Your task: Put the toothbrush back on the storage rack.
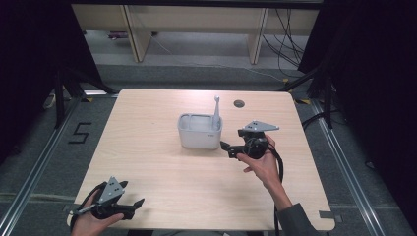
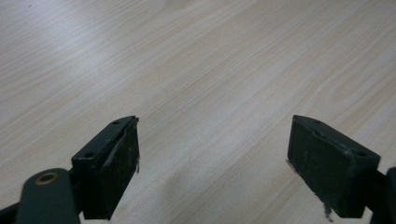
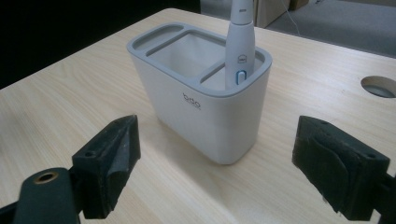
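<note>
A white holder with a grey rim [image 1: 199,131] [image 3: 205,105] stands near the middle of the table, split into three compartments. A white electric toothbrush [image 1: 216,112] [image 3: 240,44] stands upright in its right-end compartment. My right gripper [image 1: 227,148] [image 3: 215,168] sits just right of the holder, open, its jaws wide apart and pointing at the holder with nothing between them. My left gripper [image 1: 133,194] [image 2: 212,163] rests at the table's near left corner, open, its jaws over bare wood.
The light wood table [image 1: 162,162] has a round cable hole [image 1: 239,103] [image 3: 379,86] behind the holder. Black curtains flank both sides. Wooden furniture legs and cables stand on the floor beyond the far edge.
</note>
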Motion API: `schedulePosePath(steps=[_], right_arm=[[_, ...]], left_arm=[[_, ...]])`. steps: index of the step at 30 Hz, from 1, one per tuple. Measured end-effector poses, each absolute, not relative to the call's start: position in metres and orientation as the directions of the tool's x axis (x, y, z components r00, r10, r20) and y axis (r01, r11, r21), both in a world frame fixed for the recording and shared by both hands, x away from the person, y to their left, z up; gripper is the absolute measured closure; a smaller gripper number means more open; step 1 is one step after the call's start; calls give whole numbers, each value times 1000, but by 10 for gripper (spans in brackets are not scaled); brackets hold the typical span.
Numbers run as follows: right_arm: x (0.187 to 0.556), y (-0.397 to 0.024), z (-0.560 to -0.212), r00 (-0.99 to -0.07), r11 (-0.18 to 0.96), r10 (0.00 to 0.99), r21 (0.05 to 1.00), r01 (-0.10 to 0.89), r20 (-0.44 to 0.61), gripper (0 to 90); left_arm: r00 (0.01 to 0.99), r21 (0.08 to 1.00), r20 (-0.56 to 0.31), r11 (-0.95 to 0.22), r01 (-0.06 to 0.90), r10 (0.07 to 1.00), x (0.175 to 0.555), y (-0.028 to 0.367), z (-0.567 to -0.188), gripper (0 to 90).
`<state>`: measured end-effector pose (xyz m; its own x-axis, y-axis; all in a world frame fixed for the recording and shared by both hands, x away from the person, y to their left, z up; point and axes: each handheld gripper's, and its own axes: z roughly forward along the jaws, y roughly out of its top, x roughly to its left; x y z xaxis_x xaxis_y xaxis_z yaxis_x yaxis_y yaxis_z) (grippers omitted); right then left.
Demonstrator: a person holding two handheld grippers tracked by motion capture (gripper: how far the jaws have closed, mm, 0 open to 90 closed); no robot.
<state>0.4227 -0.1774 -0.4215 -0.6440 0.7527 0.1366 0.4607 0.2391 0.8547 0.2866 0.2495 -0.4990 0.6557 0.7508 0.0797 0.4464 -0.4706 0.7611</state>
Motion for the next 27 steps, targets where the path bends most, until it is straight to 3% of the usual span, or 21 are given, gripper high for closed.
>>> schedulePosePath(steps=[6,27], right_arm=[[418,-181,-424,-665,253,740,872,419,105,158],[396,-187,-438,-671,258,731,860,440,124,160]], left_arm=[[652,766,79,-464,445,754,287,249,-500,164],[654,764,76,-465,447,753,286,249,-499,164]])
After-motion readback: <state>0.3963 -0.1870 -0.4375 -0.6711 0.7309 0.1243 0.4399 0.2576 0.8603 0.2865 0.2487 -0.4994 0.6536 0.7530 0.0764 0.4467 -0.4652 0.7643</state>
